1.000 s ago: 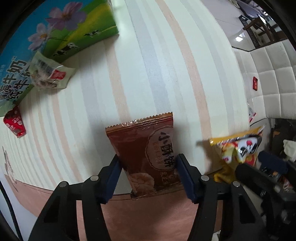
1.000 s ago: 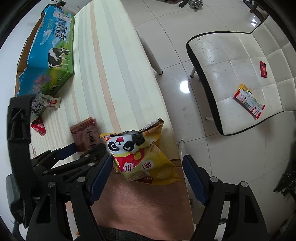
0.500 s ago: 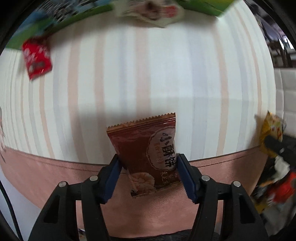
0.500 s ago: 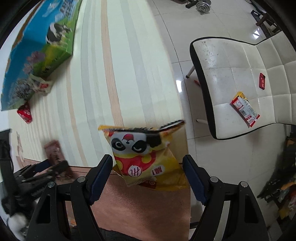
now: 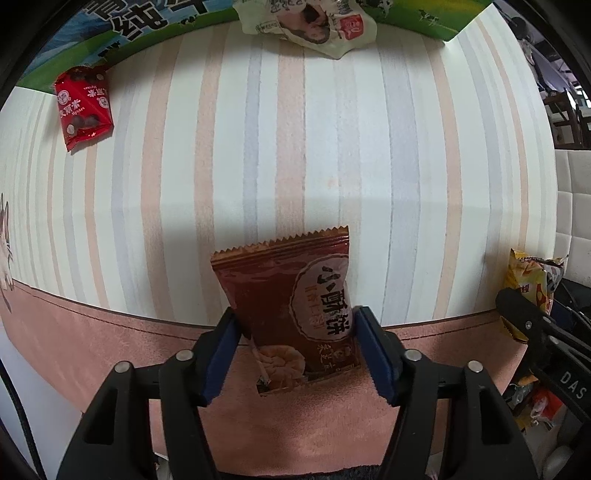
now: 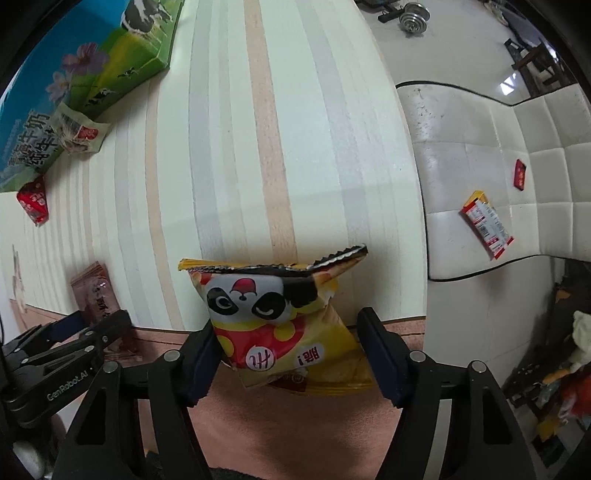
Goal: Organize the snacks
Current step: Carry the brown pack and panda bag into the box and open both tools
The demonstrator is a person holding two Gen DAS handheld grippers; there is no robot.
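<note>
Both my tongs point almost straight down over the near edge of the striped table [image 5: 332, 129], with its pink border right under the fingers.

My left tongs [image 5: 295, 332] grip the brown biscuit pack [image 5: 291, 306]: both blue pads press its lower sides and the jaws are squeezing in. The pack stands up between them, serrated top edge away from me.

My right tongs [image 6: 288, 339] have the yellow panda bag [image 6: 280, 321] between the fingers, and the jaws are closing. The left pad touches the bag; at the right pad I can't tell whether it has made contact, so I won't call it a firm hold.

From the right camera, my left tongs and their brown pack show just to the left, low in frame. From the left camera, the panda bag sits off to the right.

Further out, beyond my left tongs and to the left, a small red packet [image 5: 84, 107] lies flat. Beyond it, a pale wrapper [image 5: 306, 22] rests against the milk carton [image 6: 66, 85] at the table's far side.

Right of my right tongs, off the table, a white chair [image 6: 480, 177] holds another packet [image 6: 485, 223].
</note>
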